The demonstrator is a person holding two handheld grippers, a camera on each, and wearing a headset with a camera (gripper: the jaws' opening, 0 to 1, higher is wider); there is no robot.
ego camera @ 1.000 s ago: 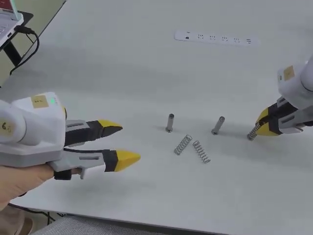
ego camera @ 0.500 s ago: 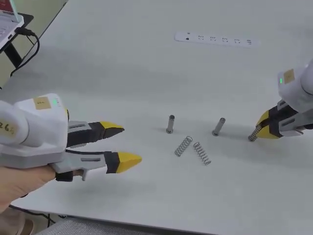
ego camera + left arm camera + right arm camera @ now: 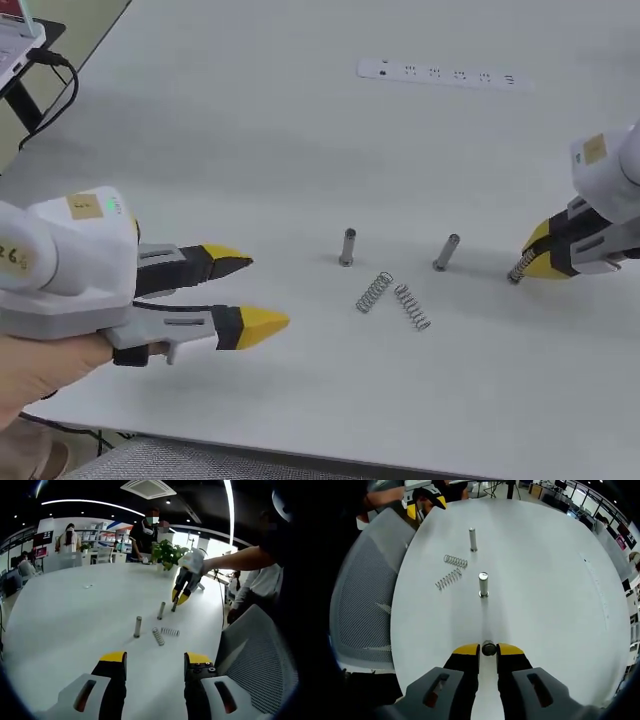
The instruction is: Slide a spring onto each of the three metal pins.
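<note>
"Head view has your left claw (image 3: 266, 292) low at the near left of the worktop (image 3: 250, 150), its jaws spread wide with nothing between them."

"Agreed. Your right claw (image 3: 537, 262) is out at the far right, pinching the third pin (image 3: 489, 648). Right gripper view shows you its round metal end clamped between the yellow tips."

"And what is on it?"

"A fitted spring (image 3: 520, 267). Its coils wrap the part that sticks out below your tips. Whether the lower end touches the worktop, I cannot tell."

"What about the others?"

"Between your two claws, the first bare pin (image 3: 347, 247) and the second bare pin (image 3: 446, 253) stand upright, apart from each other. Just in front of them, the left loose spring (image 3: 373, 293) and the right loose spring (image 3: 411, 307) lie flat, slanted so that their far ends come close together. A power strip (image 3: 435, 74) lies well beyond, near the far edge."
</note>
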